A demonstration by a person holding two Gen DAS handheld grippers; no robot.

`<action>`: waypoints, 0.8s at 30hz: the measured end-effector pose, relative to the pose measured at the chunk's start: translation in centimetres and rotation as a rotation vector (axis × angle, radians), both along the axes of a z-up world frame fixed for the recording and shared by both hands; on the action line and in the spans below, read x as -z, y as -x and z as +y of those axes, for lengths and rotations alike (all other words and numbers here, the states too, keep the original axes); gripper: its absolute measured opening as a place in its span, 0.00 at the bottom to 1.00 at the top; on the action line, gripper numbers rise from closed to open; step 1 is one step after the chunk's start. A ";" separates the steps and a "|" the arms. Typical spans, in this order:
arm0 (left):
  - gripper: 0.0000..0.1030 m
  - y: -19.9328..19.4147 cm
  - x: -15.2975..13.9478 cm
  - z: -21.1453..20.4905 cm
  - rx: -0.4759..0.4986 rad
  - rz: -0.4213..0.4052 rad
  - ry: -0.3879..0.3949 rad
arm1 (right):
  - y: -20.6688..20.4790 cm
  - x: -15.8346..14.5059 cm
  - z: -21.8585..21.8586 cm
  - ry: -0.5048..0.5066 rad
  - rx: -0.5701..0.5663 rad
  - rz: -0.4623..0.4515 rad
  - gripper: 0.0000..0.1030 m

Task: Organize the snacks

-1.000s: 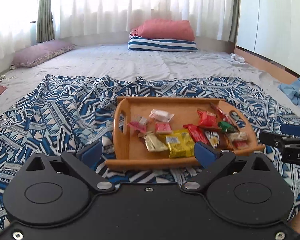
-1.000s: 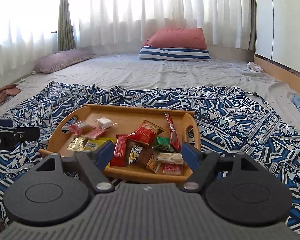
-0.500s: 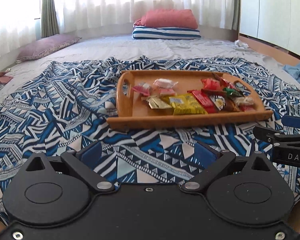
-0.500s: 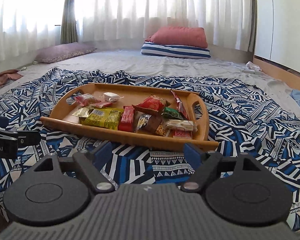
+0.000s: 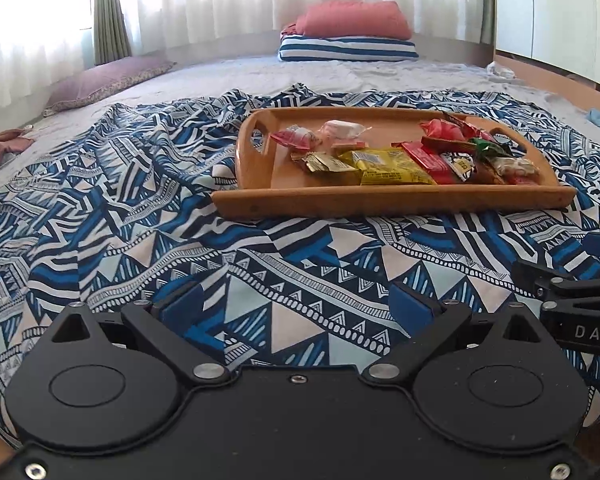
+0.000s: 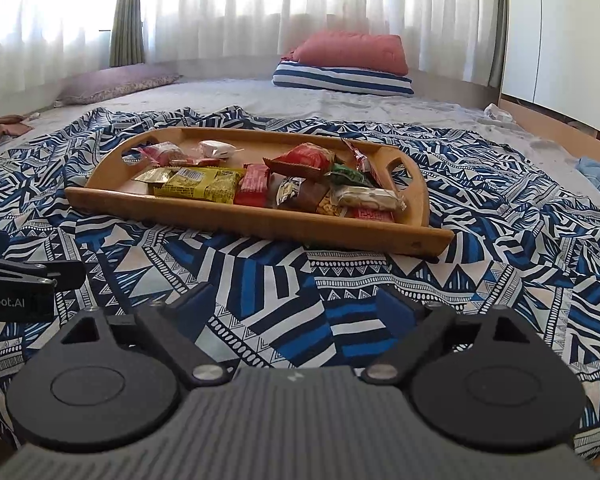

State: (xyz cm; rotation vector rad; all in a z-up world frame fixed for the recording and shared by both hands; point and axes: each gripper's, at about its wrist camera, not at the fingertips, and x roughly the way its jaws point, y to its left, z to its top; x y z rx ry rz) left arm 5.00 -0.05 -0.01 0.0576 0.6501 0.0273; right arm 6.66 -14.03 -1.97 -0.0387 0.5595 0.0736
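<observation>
Both grippers, left gripper (image 5: 296, 312) and right gripper (image 6: 300, 304), hover released and empty over the blue patterned cloth (image 5: 300, 264), the right's jaws just widened. Wrapped snacks (image 5: 396, 160) lie jumbled in the wooden handled tray (image 5: 380, 204) ahead; approach low, choosing one loose wrapper at the pile's edge

One wooden tray (image 6: 236, 216), roughly a dozen wrapped snacks (image 6: 198, 184) overlapping, three pillows (image 6: 352, 48), one patterned blanket (image 6: 260, 280).

1. "DAS" stood in pale letters, cut off by the picture's right edge, on the side of the right gripper (image 5: 580, 300), seen from the left wrist.
2. "Robot.AI" stood in pale letters on the side of the left gripper (image 6: 16, 280), seen from the right wrist.
3. Print on the snack wrappers (image 6: 198, 184) in the wooden tray (image 6: 260, 224) was too small to read.
</observation>
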 end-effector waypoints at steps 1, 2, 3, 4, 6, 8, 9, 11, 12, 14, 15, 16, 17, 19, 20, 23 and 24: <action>0.96 -0.1 0.2 0.0 0.000 0.007 0.007 | -0.1 0.2 0.1 0.001 0.004 0.001 0.96; 0.96 -0.3 0.3 -0.1 -0.001 0.013 0.015 | -0.2 0.3 0.2 0.001 0.007 0.003 0.98; 0.96 -0.4 0.5 -0.1 -0.003 0.021 0.023 | -0.2 0.5 0.3 0.000 0.009 0.005 0.99; 0.96 -0.4 0.7 -0.1 -0.006 0.025 0.029 | -0.3 0.7 0.3 -0.001 0.011 0.010 1.00; 0.98 -0.5 0.9 0.0 -0.011 0.021 0.036 | -0.5 1.1 0.5 0.000 0.014 0.023 1.00; 0.99 -0.5 1.0 0.0 -0.011 0.019 0.037 | -0.5 1.3 0.5 -0.006 0.020 0.019 1.00; 1.00 -0.6 1.0 0.0 -0.011 0.020 0.039 | -0.5 1.3 0.4 -0.009 0.021 0.020 1.00; 1.00 -0.7 1.1 0.2 -0.011 0.024 0.049 | -0.7 1.4 0.3 -0.017 0.024 0.027 1.00; 1.00 -0.7 1.2 0.2 -0.011 0.024 0.054 | -0.8 1.4 0.3 -0.022 0.026 0.031 1.00; 1.00 -0.9 1.2 0.3 -0.009 0.028 0.058 | -0.9 1.5 0.2 -0.029 0.028 0.036 1.00; 1.00 -0.9 1.3 0.3 -0.007 0.029 0.058 | -0.9 1.6 0.2 -0.031 0.028 0.037 1.00; 1.00 -0.9 1.3 0.4 -0.006 0.031 0.061 | -0.9 1.6 0.2 -0.029 0.027 0.037 1.00; 1.00 -1.0 1.4 0.5 -0.006 0.032 0.064 | -0.9 1.7 0.2 -0.027 0.027 0.036 1.00; 1.00 -1.1 1.4 0.5 -0.005 0.035 0.067 | -0.9 1.7 0.2 -0.024 0.025 0.036 1.00; 1.00 -1.1 1.4 0.5 -0.004 0.038 0.066 | -0.9 1.8 0.2 -0.023 0.023 0.037 1.00; 1.00 -1.2 1.4 0.4 -0.001 0.046 0.058 | -1.1 1.9 0.2 -0.018 0.013 0.042 1.00; 1.00 -1.3 1.4 0.4 0.002 0.047 0.049 | -1.1 1.9 0.2 -0.014 0.007 0.044 1.00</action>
